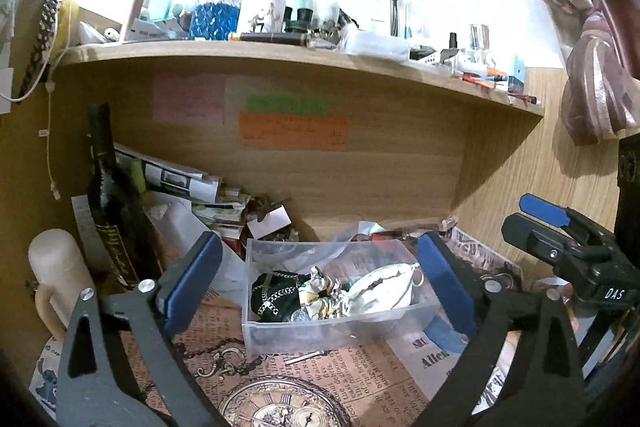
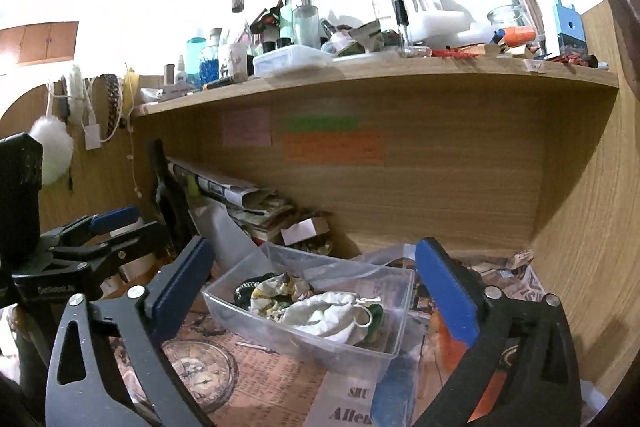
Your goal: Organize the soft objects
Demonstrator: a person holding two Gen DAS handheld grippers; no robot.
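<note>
A clear plastic box (image 1: 256, 331) stands on the newspaper-print mat under the desk shelf. It holds a white cloth pouch (image 1: 380, 289), a black soft item with a chain (image 1: 276, 297) and a patterned scrunchie (image 1: 320, 297). My left gripper (image 1: 320, 287) is open and empty, its blue pads on either side of the box. The right gripper also shows at the right edge of this view (image 1: 560, 227). In the right wrist view my right gripper (image 2: 316, 275) is open and empty before the same box (image 2: 340, 343), with the white pouch (image 2: 324, 315) inside.
A dark bottle (image 1: 112, 203), stacked papers (image 1: 180, 179) and a cream mug (image 1: 60, 275) crowd the left. The shelf above (image 1: 280, 55) carries many bottles and jars. The wooden side wall (image 2: 580, 227) closes the right. A curtain tie (image 1: 592, 75) hangs at right.
</note>
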